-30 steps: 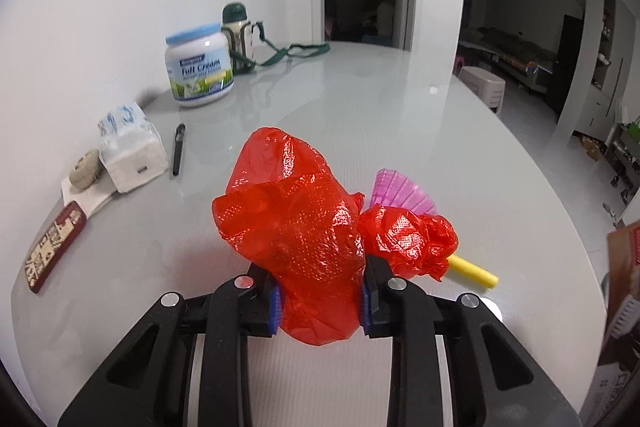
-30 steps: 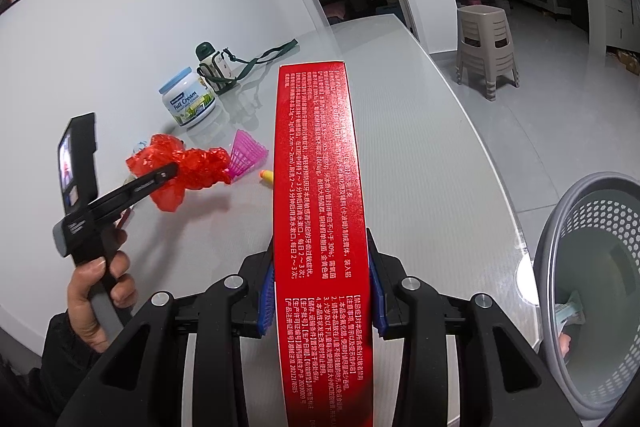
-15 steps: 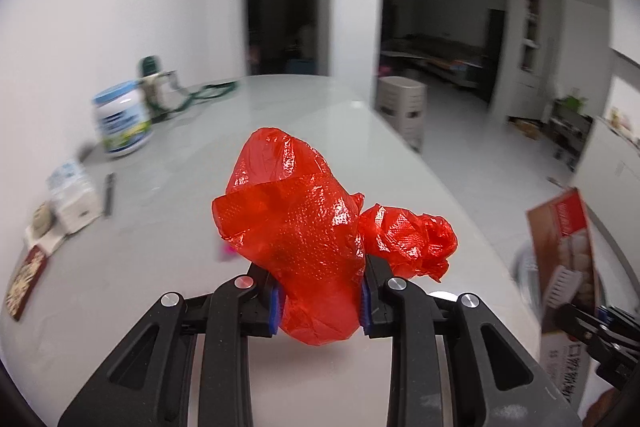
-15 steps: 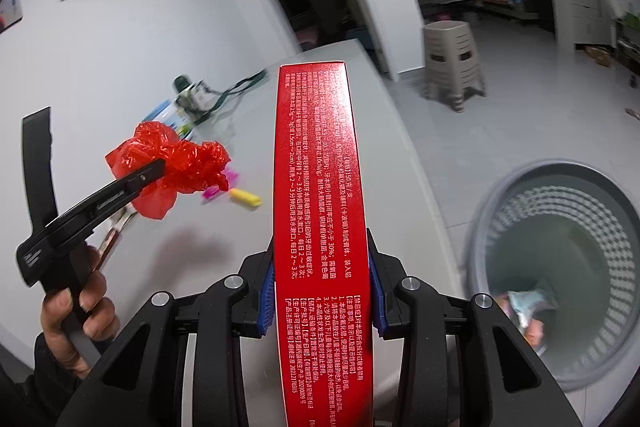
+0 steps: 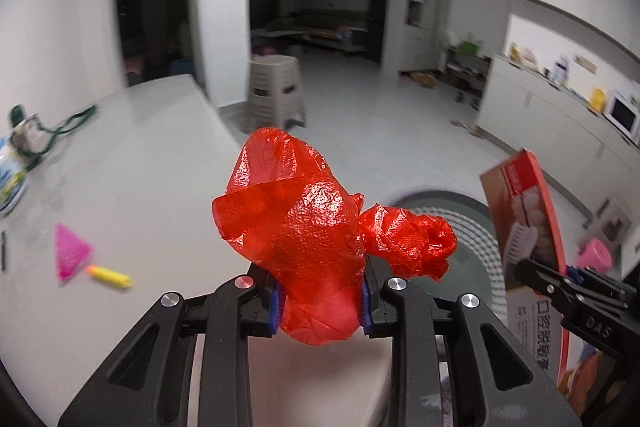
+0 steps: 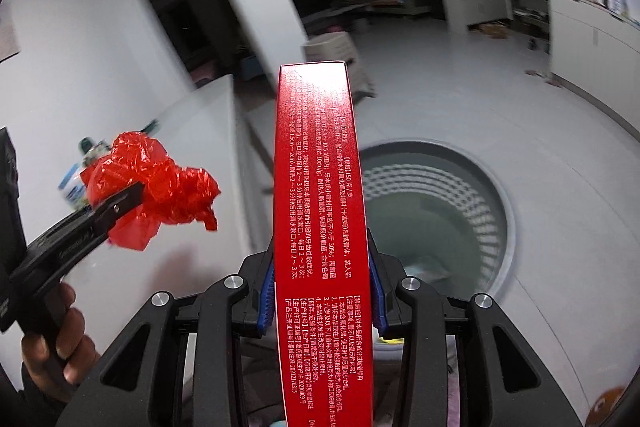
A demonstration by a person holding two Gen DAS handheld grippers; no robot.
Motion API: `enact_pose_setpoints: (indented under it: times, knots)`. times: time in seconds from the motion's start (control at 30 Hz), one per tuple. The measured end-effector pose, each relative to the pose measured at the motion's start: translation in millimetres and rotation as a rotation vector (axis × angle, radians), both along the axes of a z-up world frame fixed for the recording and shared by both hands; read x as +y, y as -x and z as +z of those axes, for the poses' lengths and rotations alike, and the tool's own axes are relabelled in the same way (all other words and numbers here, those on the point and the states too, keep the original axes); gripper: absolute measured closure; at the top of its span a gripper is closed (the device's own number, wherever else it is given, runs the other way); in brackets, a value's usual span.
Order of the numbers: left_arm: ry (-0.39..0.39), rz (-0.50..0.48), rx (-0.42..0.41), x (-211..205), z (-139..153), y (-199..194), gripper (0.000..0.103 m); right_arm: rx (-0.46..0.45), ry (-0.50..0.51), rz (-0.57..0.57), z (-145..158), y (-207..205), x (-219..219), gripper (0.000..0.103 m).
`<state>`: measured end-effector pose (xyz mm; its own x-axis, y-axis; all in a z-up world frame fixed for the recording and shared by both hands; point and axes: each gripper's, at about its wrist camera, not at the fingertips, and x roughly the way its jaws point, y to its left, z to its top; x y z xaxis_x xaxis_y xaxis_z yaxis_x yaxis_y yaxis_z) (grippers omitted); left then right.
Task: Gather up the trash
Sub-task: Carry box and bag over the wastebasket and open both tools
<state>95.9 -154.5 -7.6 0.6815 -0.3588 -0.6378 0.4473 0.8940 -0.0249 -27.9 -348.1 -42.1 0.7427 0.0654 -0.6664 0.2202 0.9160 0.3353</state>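
Between left gripper [image 5: 320, 301] pads: crumpled red plastic bag [image 5: 308, 243], clamped tight. Between right gripper [image 6: 322, 289] pads: red carton [image 6: 320, 211], gripped upright. Beyond both fingertips: grey mesh bin [image 6: 496, 195] on floor.

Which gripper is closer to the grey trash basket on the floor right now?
Right. The right gripper, shut on the red box, hangs beside the grey basket. The left gripper, clamping the red plastic bag, sits further back over the table edge.
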Motion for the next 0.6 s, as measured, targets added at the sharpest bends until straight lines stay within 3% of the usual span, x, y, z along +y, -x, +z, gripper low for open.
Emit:
enact_pose_setpoints:
  times: [0.27,0.6]
  knots:
    - [-0.061,-0.106,0.094,-59,-37,-5,0.075,0.102,-0.043,-0.049,-27,-3,-38,0.067]
    - [-0.118,-0.125,0.149,-89,-63,-20,0.075,0.182,-0.103,-0.026,-41,-25,-59,0.067]
